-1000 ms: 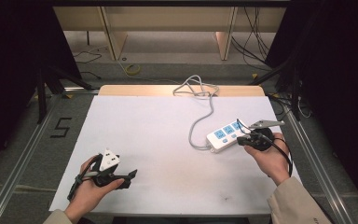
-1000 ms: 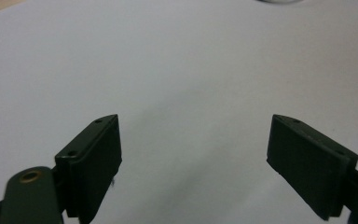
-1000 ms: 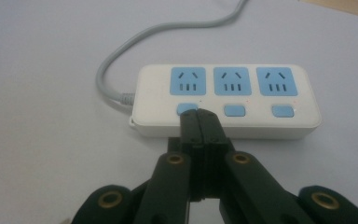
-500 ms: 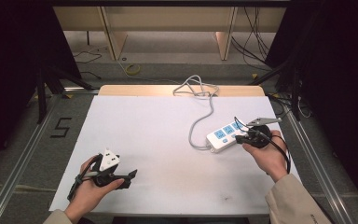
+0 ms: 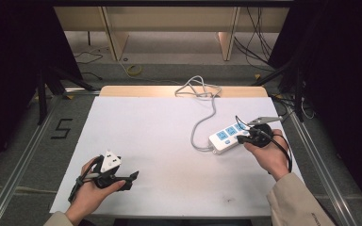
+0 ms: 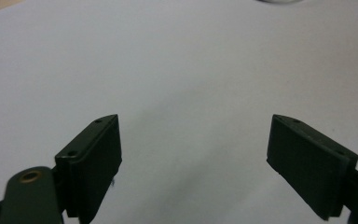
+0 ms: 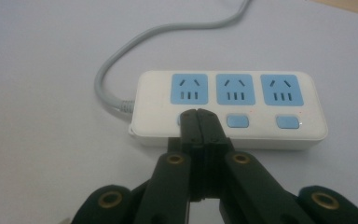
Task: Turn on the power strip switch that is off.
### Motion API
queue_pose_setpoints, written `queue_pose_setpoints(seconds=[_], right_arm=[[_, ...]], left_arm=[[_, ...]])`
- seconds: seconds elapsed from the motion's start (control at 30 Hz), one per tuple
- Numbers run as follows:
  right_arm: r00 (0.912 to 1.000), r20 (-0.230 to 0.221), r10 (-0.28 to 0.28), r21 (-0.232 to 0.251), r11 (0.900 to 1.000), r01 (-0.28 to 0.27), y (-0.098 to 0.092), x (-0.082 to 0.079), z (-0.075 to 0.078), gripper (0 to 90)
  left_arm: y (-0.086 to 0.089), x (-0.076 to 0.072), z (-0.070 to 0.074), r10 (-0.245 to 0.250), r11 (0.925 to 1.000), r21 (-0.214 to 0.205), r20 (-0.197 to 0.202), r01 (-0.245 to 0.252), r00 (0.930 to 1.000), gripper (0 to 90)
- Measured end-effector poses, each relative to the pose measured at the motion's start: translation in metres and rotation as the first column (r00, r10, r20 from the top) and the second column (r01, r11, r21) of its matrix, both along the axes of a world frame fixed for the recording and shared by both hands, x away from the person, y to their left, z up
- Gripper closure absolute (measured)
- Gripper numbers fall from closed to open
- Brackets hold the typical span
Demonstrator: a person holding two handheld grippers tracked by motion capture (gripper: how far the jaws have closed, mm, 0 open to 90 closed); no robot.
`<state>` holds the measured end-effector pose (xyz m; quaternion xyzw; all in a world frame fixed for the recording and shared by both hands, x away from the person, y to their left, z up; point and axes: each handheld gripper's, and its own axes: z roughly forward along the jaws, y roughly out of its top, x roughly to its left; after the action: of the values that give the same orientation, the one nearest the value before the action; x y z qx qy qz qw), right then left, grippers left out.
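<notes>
A white power strip (image 7: 230, 105) with three blue sockets and blue switch buttons lies on the white table, seen in the high view as the power strip (image 5: 227, 136) at the right. Its grey cable (image 5: 202, 115) runs to the far edge. My right gripper (image 7: 199, 114) is shut, jaws together, with the tips resting on the leftmost switch button of the strip; it appears in the high view as the right gripper (image 5: 245, 140). My left gripper (image 6: 193, 154) is open over bare table, jaws wide apart with nothing between them; the high view places the left gripper (image 5: 129, 178) near the front left.
The white table (image 5: 151, 136) has a wooden strip along its far edge, where the cable coils (image 5: 195, 87). Metal rails run along both sides, and a "5" mark (image 5: 62, 128) lies on the floor at the left.
The right gripper has edged slightly left along the power strip, its tips now on the strip's switch. The left hand has not moved.
</notes>
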<state>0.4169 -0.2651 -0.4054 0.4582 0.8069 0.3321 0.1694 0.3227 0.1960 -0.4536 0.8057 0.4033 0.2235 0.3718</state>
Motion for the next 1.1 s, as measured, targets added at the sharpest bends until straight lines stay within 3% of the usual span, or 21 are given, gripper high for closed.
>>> queue_pose_setpoints(seconds=[1.1], right_arm=[[0.9997, -0.023, -0.001, -0.016, 0.9999, 0.001, 0.006, 0.017, 0.0, 90.0]], left_arm=[[0.0, 0.0, 0.0, 0.0, 1.0, -0.001, -0.001, 0.0, 1.0, 17.4]])
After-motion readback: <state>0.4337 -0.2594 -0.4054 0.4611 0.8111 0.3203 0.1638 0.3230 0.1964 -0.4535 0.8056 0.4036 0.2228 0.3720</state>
